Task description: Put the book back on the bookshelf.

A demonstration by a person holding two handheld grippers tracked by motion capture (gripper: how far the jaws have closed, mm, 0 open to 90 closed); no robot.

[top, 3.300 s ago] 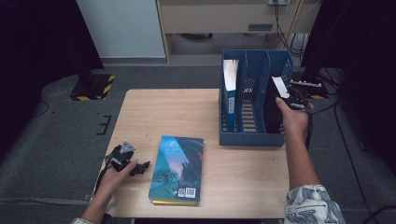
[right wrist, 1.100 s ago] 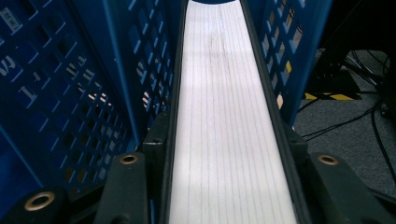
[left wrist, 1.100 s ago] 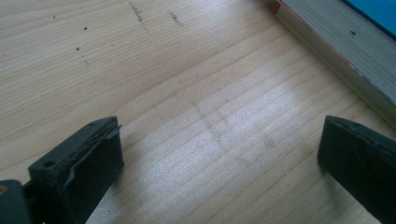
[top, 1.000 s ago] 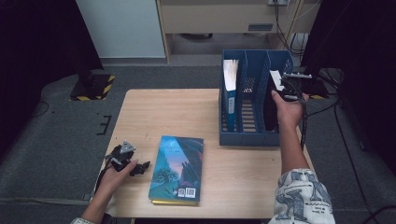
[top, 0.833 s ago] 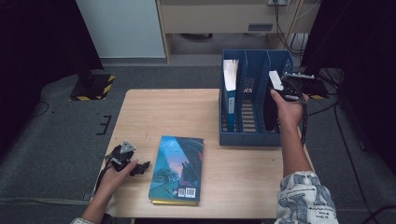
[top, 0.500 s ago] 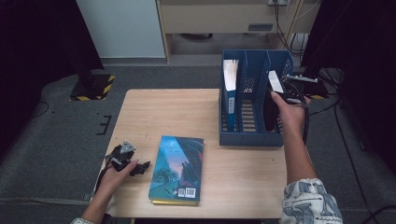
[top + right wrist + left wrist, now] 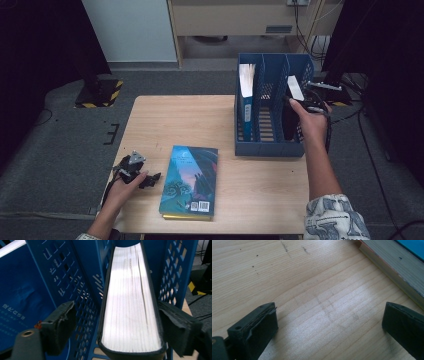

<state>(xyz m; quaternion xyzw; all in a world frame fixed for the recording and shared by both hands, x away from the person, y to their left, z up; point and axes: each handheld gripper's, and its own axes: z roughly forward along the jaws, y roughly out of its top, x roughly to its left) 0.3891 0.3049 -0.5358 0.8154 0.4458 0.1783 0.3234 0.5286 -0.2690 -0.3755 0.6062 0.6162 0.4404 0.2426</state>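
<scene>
My right gripper [image 7: 110, 327] has just been opening around the black book [image 7: 130, 305] I was putting in the blue file rack [image 7: 270, 145]. In the right gripper view the book stands between the jaws with its white page edge toward the camera. The left pad is clearly off it, with a gap showing. The right pad sits just beside the cover, and I cannot tell if it touches. I judge the book released: it stands upright in the rack's right-hand slot [image 7: 295, 97], carried by the rack rather than by me.

Set against the frame from a few seconds back, the right hand [image 7: 312, 117] has pushed a little deeper over the rack and the book sits lower in its slot. The other book in the rack [image 7: 246, 90], in the left-hand slot, has not shifted.

My left gripper [image 7: 134, 170] rests on the bench [image 7: 175, 120] near the front left corner, jaws spread wide with nothing between them, only bare wood in the left gripper view. It has not moved. The teal book [image 7: 191, 180] lies flat just beside it, cover up, and I take it as the next one to shelve.
</scene>
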